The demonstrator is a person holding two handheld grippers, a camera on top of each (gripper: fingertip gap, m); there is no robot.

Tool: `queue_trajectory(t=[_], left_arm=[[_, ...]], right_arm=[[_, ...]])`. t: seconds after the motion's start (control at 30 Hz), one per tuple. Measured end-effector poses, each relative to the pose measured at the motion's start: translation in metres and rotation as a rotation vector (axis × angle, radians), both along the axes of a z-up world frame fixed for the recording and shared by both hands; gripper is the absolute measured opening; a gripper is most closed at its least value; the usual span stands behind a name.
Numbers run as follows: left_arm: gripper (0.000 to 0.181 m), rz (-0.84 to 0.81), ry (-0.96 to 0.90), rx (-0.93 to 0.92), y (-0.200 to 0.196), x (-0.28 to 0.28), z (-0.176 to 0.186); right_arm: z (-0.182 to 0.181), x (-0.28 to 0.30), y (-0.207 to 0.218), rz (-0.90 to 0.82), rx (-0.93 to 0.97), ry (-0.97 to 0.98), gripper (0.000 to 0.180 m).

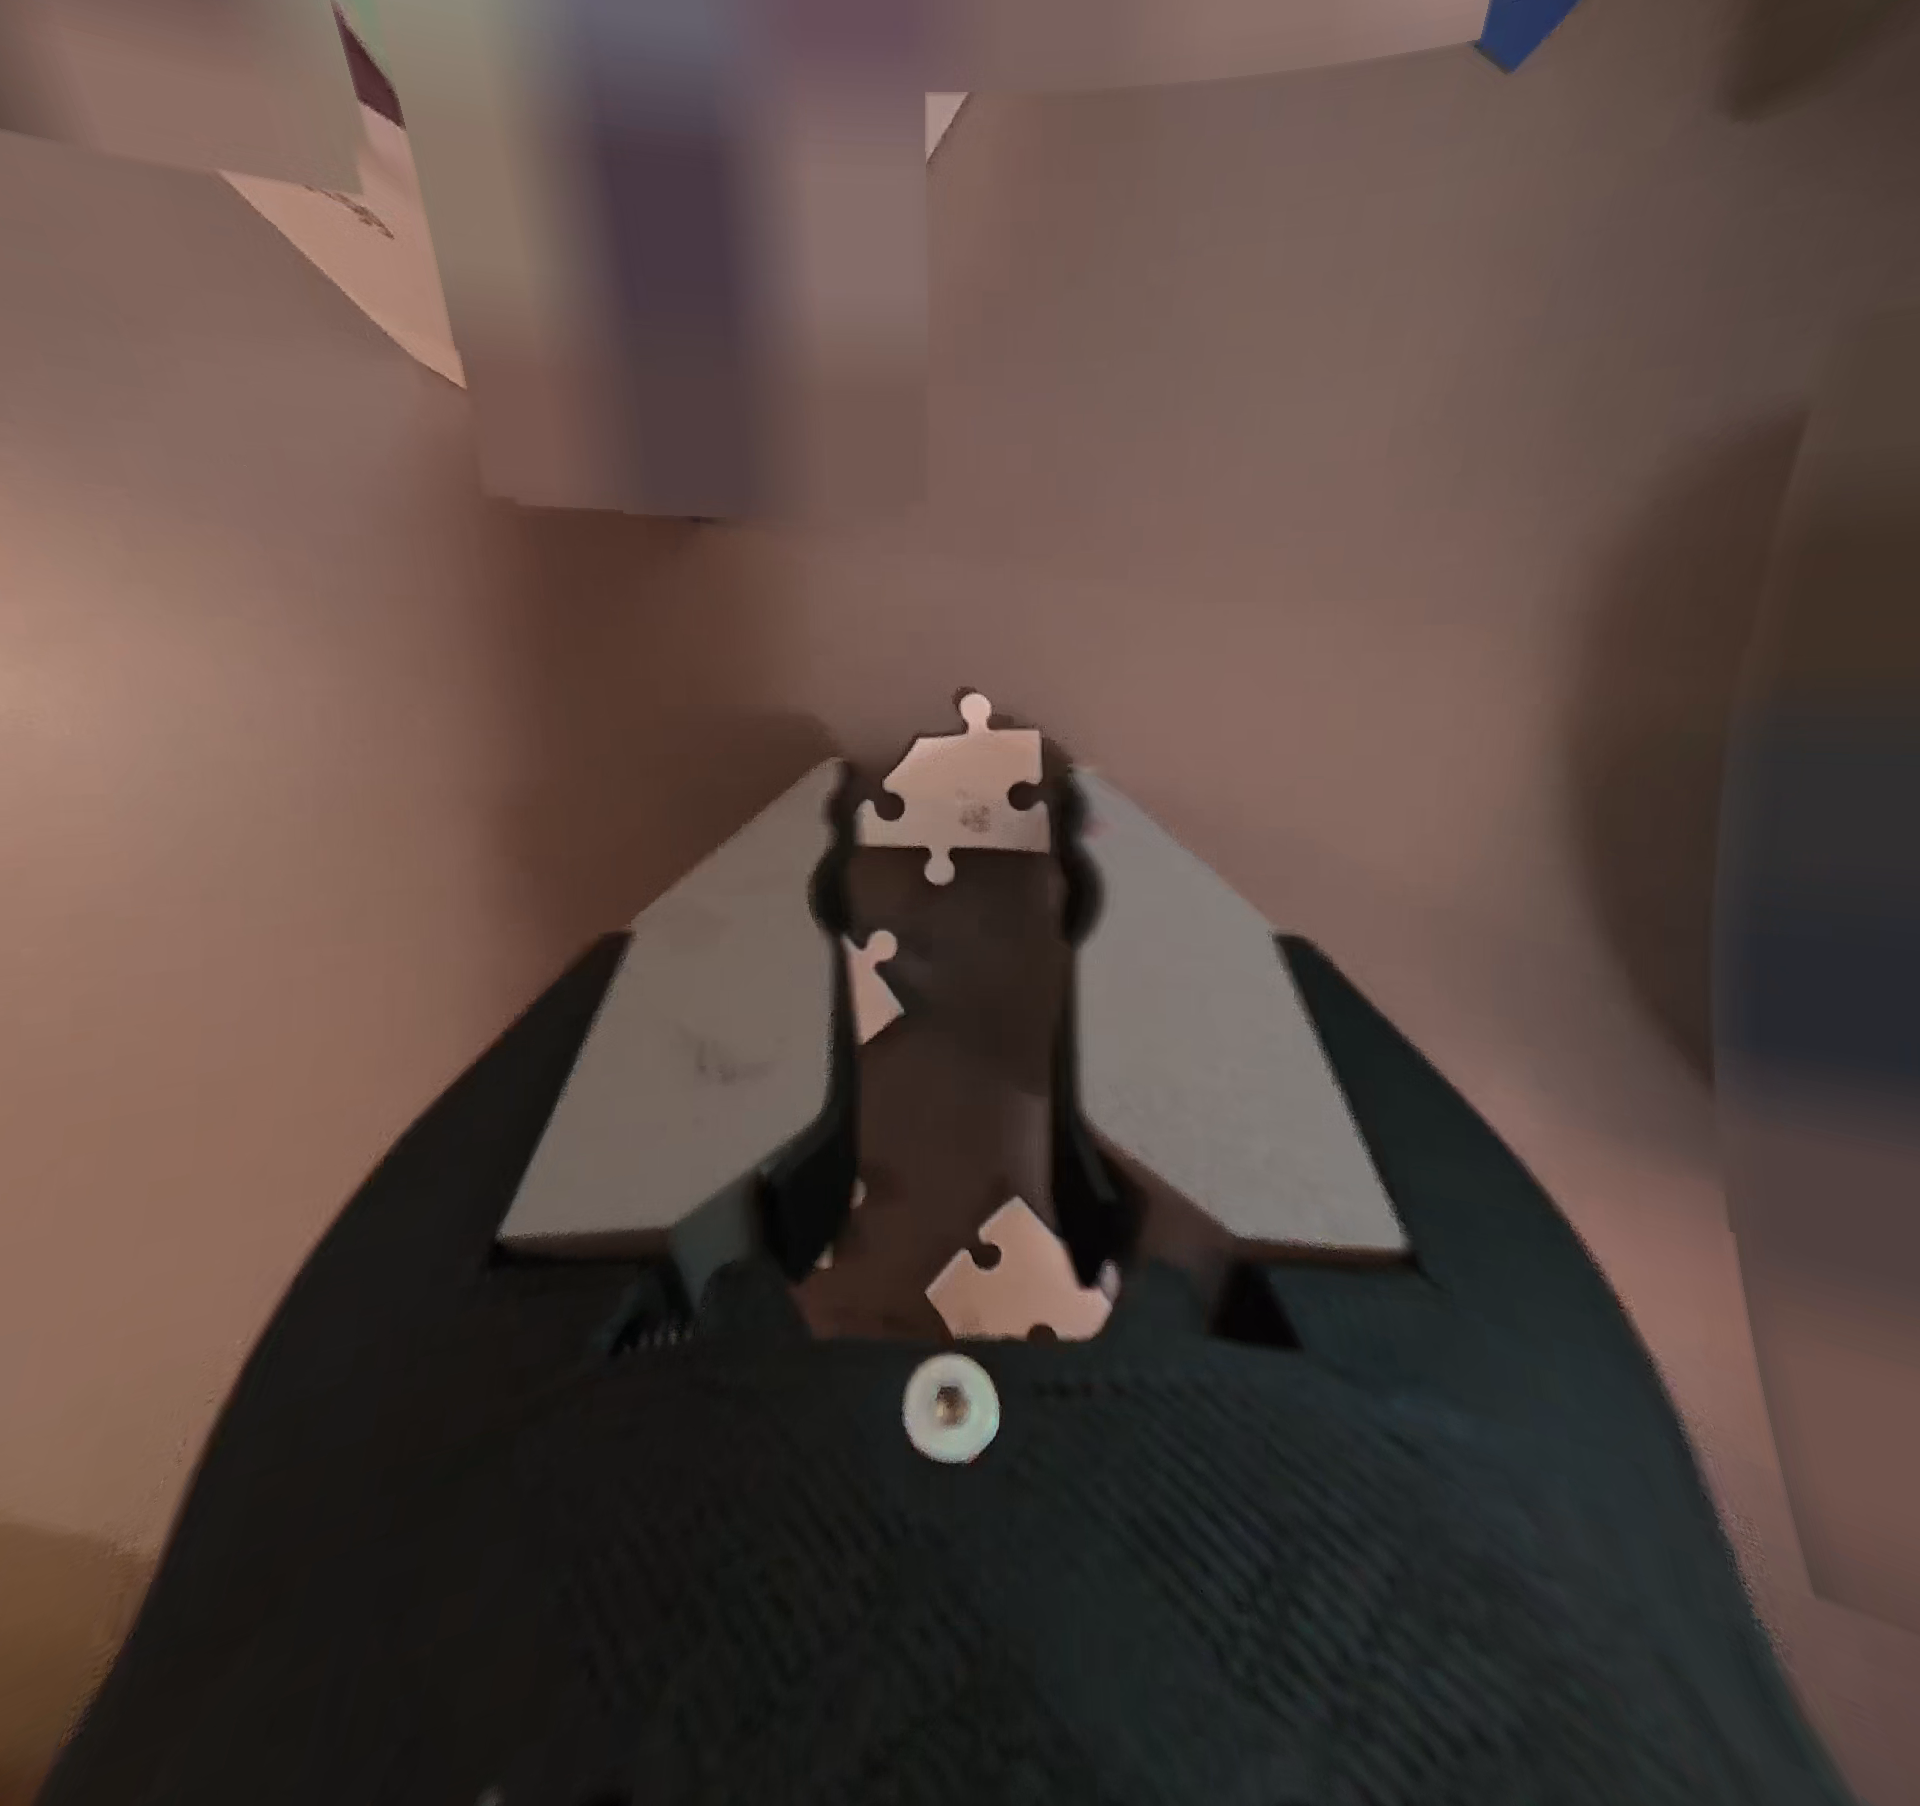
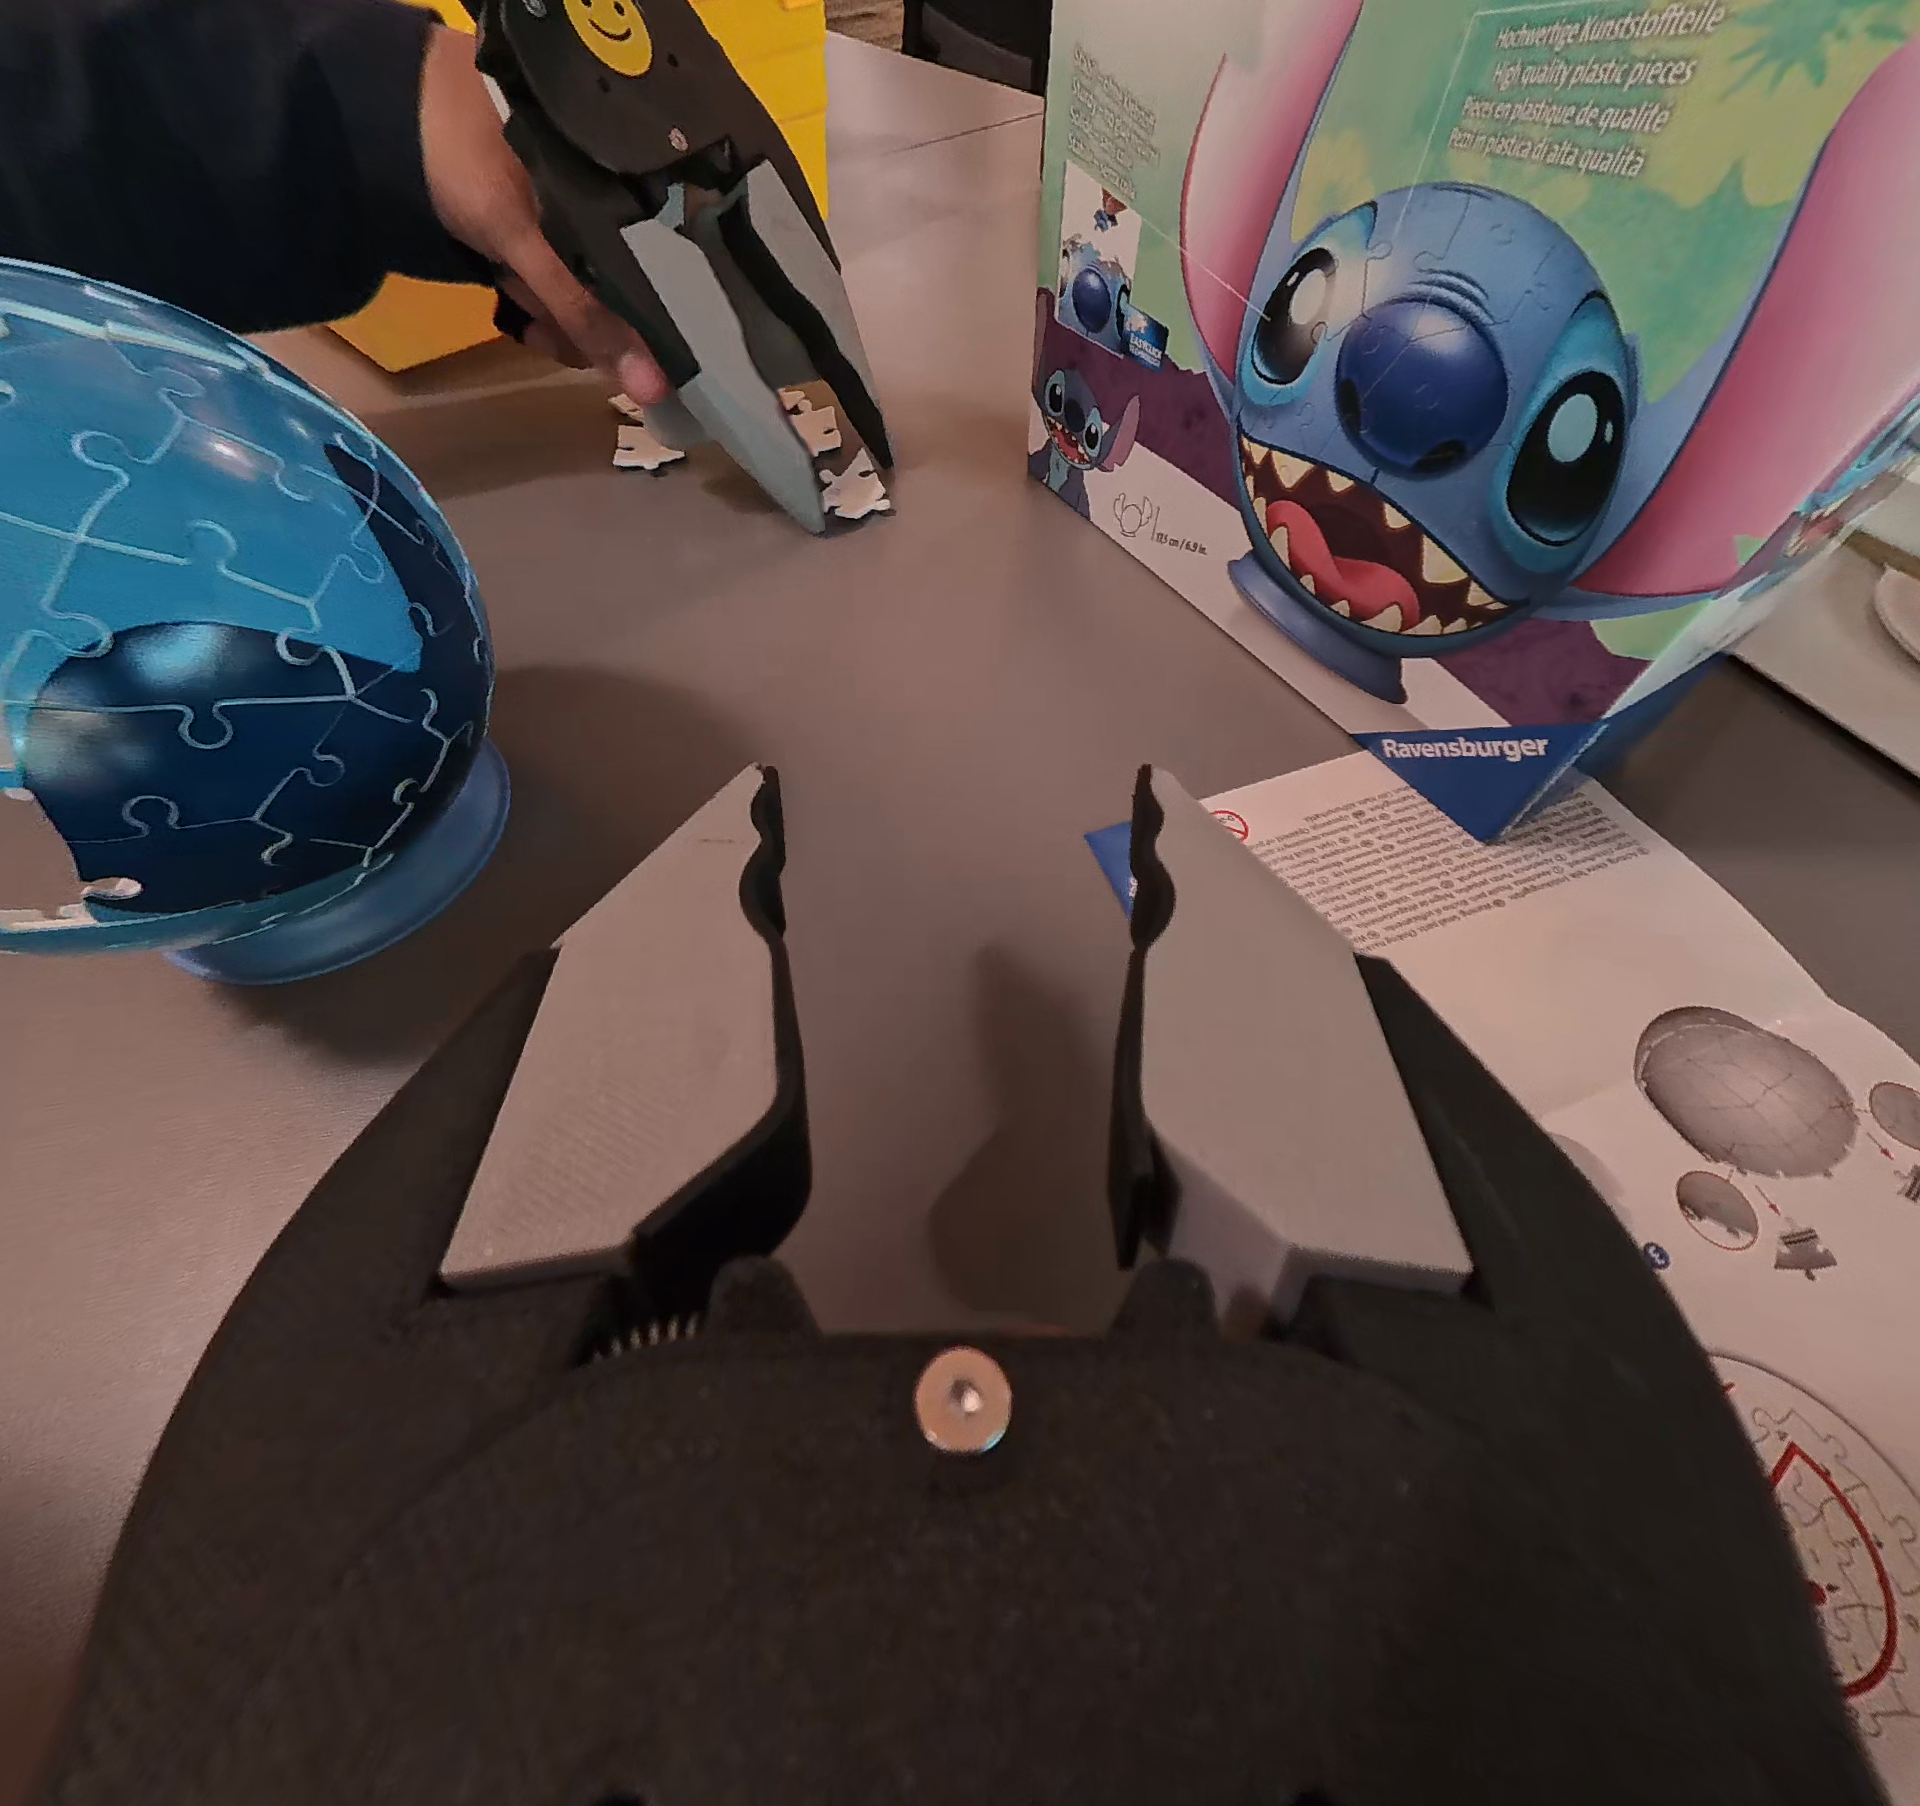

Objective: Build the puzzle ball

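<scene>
The left gripper (image 1: 956,800) is pinching a white, flat plastic puzzle piece (image 1: 961,790) between its nearly closed tips, low over the grey table (image 2: 935,634). More loose white pieces (image 2: 644,447) are lying beside it. The right gripper (image 2: 956,821) is hovering wide open, holding nothing. Left of it, the half-built glossy blue puzzle ball (image 2: 208,613) is sitting on its blue ring stand (image 2: 416,883).

Left wrist view: steep downward, very close over grey table (image 1: 1351,509), white puzzle pieces (image 1: 961,790). Right wrist view: low, forward, wider; shares same pieces (image 2: 854,492), far left.
</scene>
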State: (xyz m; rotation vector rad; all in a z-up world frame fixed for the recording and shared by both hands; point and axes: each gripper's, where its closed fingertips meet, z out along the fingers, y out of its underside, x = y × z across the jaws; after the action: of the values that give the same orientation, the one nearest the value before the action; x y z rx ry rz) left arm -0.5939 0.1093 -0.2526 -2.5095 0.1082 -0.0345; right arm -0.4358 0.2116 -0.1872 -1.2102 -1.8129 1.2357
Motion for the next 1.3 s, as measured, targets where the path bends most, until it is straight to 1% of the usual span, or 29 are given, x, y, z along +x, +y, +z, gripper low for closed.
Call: queue_trajectory(t=[0.03,0.27,0.37,0.43,0.5,0.57,0.6,0.67,0.7,0.77,0.87,0.93,1.0,1.17,1.3], left_arm=[[0.028,0.012,-0.009,0.012,0.001,-0.001,0.0],[0.027,0.022,0.026,0.021,0.002,-0.002,0.001],[0.028,0.027,0.095,0.035,0.001,-0.007,0.003],[0.027,0.038,0.106,0.07,0.002,-0.008,0.01],[0.027,0.062,0.102,0.133,0.003,-0.009,0.025],[0.027,0.063,0.114,0.219,0.005,-0.004,0.049],[0.027,0.052,0.136,0.268,0.005,0.001,0.065],[0.027,0.019,0.247,0.365,0.004,0.017,0.1],[0.027,-0.009,0.321,0.412,0.002,0.028,0.117],[0.027,-0.064,0.459,0.487,-0.003,0.056,0.147],[0.027,-0.141,0.601,0.579,-0.011,0.104,0.175],[0.027,-0.185,0.644,0.607,-0.015,0.133,0.181],[0.028,-0.211,0.695,0.63,-0.019,0.155,0.187],[0.027,-0.248,0.758,0.679,-0.032,0.195,0.195],[0.027,-0.254,0.767,0.683,-0.046,0.211,0.194]], right_arm=[[0.0,0.0,0.0,-0.001,0.002,0.002,0.064],[0.003,0.001,0.001,-0.004,-0.009,0.01,0.064],[0.003,0.001,0.001,-0.004,-0.013,0.009,0.064],[0.003,0.001,0.002,-0.004,-0.017,0.009,0.064],[0.001,0.001,0.002,-0.004,-0.029,-0.002,0.064],[0.0,0.001,0.003,-0.003,-0.044,-0.011,0.064],[0.0,0.001,0.003,0.001,-0.057,-0.013,0.064],[0.003,0.002,-0.002,0.035,-0.108,-0.019,0.056],[0.009,0.004,-0.006,0.051,-0.141,-0.011,0.056],[0.033,0.009,-0.018,0.078,-0.211,0.044,0.056],[0.077,0.02,-0.046,0.135,-0.355,0.123,0.049],[0.098,0.026,-0.068,0.168,-0.429,0.126,0.044],[0.108,0.03,-0.088,0.185,-0.451,0.1,0.044],[0.12,0.043,-0.14,0.282,-0.483,0.044,0.047],[0.126,0.048,-0.156,0.28,-0.487,0.058,0.043]])
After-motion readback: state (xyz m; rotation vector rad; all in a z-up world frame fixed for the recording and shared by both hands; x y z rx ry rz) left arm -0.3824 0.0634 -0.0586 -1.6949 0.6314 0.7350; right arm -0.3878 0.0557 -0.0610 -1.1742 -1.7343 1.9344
